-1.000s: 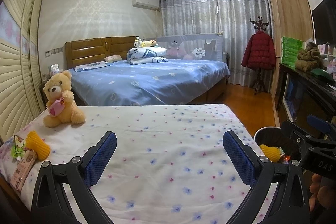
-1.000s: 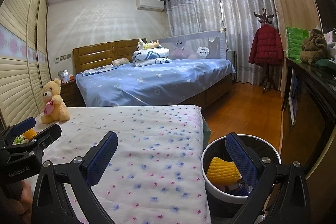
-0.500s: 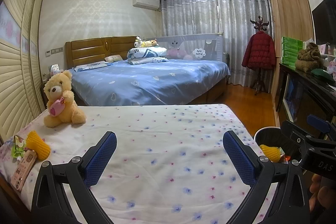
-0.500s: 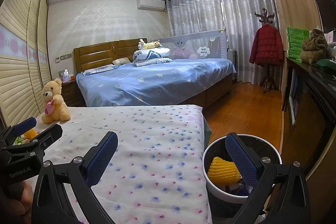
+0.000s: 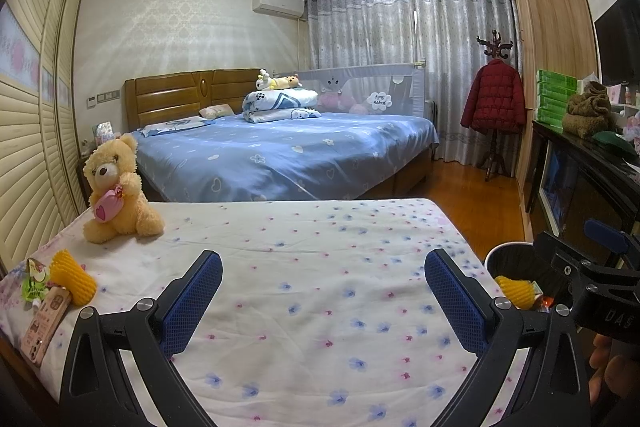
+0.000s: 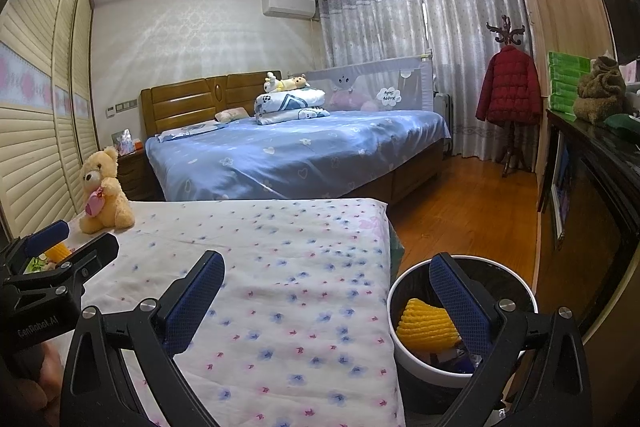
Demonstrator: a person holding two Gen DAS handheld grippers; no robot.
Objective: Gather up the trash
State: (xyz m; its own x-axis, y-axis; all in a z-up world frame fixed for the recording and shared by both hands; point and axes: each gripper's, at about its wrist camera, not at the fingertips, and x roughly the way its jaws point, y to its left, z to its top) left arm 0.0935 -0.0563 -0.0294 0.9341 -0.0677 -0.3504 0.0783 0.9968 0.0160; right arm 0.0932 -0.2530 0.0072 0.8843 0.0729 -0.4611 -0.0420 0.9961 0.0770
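Left wrist view: a floral-sheeted bed lies under me, a blue bed beyond. A teddy bear, yellow foam net, green wrapper and pink box sit at its left edge. My left tongs are spread wide, empty.

Right wrist view: the bin stands beside the bed, with a yellow foam sleeve inside. My right tongs gape, holding nothing.

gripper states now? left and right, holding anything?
Left gripper: open, holding nothing, above the bedsheet.
Right gripper: open, holding nothing, beside the trash bin.
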